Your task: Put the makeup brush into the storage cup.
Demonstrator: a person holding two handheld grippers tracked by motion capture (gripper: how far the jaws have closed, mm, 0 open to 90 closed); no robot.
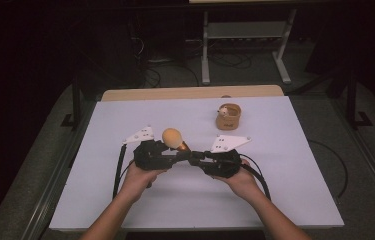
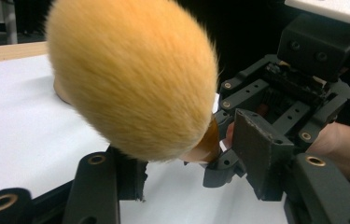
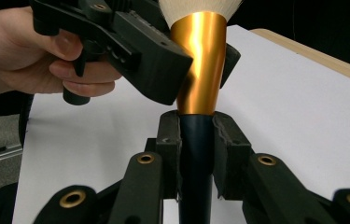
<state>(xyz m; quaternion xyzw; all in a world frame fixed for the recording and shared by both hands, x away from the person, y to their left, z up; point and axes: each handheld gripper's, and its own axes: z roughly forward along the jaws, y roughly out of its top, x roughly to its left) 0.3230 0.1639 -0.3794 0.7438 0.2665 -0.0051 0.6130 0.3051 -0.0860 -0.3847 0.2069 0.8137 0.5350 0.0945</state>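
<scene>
The makeup brush (image 1: 174, 138) was held above the white table (image 1: 285, 200), between the two grippers near the person's side. The right gripper (image 3: 197, 135) was clamped on its dark handle just below the gold ferrule. The left gripper (image 1: 172, 156) stood partly open with its jaws flanking the ferrule, whether they pressed on it could not be told. A small wooden cup (image 1: 228, 116) sat well apart, farther back on the right
</scene>
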